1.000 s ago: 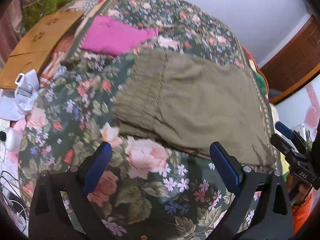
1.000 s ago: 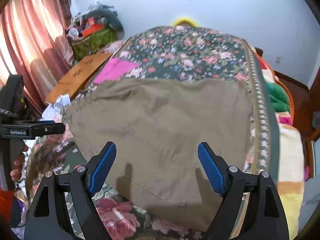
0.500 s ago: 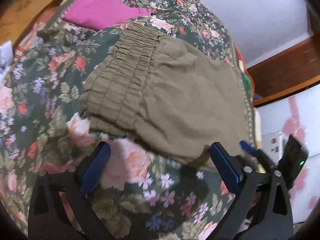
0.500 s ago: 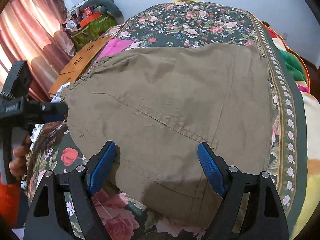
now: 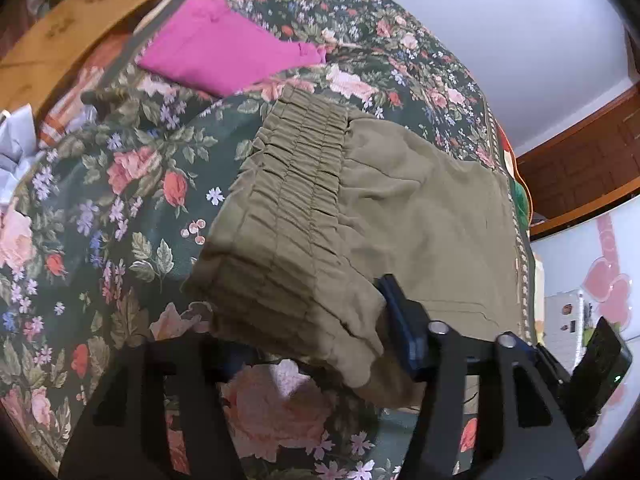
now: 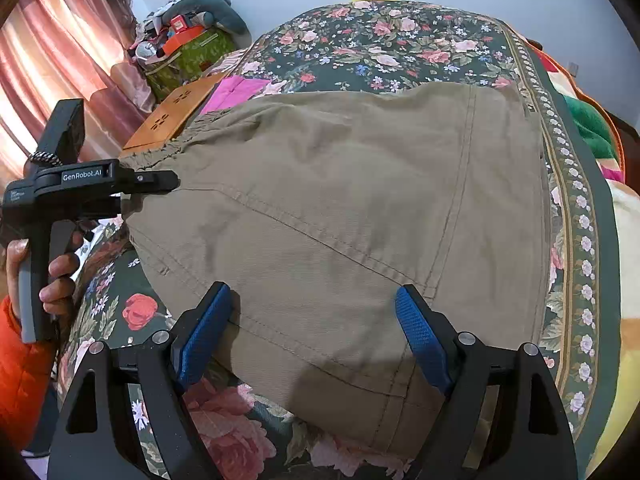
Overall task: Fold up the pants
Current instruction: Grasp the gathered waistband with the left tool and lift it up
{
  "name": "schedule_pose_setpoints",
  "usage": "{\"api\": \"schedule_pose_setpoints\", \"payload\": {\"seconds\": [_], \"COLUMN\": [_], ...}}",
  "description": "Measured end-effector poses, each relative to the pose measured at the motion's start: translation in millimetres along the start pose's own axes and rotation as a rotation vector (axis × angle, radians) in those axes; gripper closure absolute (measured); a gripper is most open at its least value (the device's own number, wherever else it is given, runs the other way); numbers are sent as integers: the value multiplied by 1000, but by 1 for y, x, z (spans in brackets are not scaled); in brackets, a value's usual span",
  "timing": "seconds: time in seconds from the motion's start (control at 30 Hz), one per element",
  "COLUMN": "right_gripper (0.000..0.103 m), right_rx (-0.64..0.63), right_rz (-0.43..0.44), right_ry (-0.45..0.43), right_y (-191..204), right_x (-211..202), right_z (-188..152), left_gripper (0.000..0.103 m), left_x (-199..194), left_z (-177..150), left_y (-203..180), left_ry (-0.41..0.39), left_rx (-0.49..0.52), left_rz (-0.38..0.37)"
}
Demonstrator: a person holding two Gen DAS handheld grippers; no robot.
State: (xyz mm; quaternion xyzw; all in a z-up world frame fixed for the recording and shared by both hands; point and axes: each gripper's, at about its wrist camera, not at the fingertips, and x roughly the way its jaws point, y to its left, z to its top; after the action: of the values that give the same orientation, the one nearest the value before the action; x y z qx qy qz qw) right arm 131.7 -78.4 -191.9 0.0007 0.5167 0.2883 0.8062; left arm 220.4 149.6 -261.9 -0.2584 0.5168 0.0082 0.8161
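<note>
Olive-brown pants (image 6: 340,208) lie folded on a floral bedspread (image 6: 400,44). In the left wrist view the gathered waistband (image 5: 296,216) is nearest me. My left gripper (image 5: 320,344) has slid around the waistband's near corner; cloth lies between the fingers and hides the left one. The jaws look partly closed, and I cannot tell if they pinch the cloth. It also shows in the right wrist view (image 6: 160,180) at the pants' left edge. My right gripper (image 6: 312,328) is open, its blue pads either side of the pants' near hem, above the cloth.
A folded magenta garment (image 5: 224,48) lies beyond the waistband. A wooden board (image 5: 68,28) stands along the bed's left side. Cluttered bags (image 6: 188,52) sit by pink curtains. The bed's right edge (image 6: 580,240) drops to colourful blankets.
Both grippers have moved in toward the pants. My left gripper went from open above the bedspread to around the waistband corner, its jaws narrower. My right gripper came down to the near hem.
</note>
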Motion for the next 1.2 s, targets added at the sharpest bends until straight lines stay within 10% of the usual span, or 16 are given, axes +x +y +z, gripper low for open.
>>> {"api": "schedule_pose_setpoints", "payload": {"seconds": [0.5, 0.73, 1.2], "right_gripper": [21, 21, 21], "right_rx": [-61, -27, 31], "right_rz": [-107, -90, -25], "right_ry": [-60, -47, -51], "right_y": [4, -3, -12], "right_x": [-26, -24, -21], "right_z": [-8, -14, -19], "left_gripper": [64, 65, 76], "left_x": [-75, -87, -108], "left_z": [-43, -45, -21], "left_y": [-43, -69, -167], "left_ry": [-328, -400, -398], "left_rx": [410, 500, 558], "left_rz": [503, 576, 161]}}
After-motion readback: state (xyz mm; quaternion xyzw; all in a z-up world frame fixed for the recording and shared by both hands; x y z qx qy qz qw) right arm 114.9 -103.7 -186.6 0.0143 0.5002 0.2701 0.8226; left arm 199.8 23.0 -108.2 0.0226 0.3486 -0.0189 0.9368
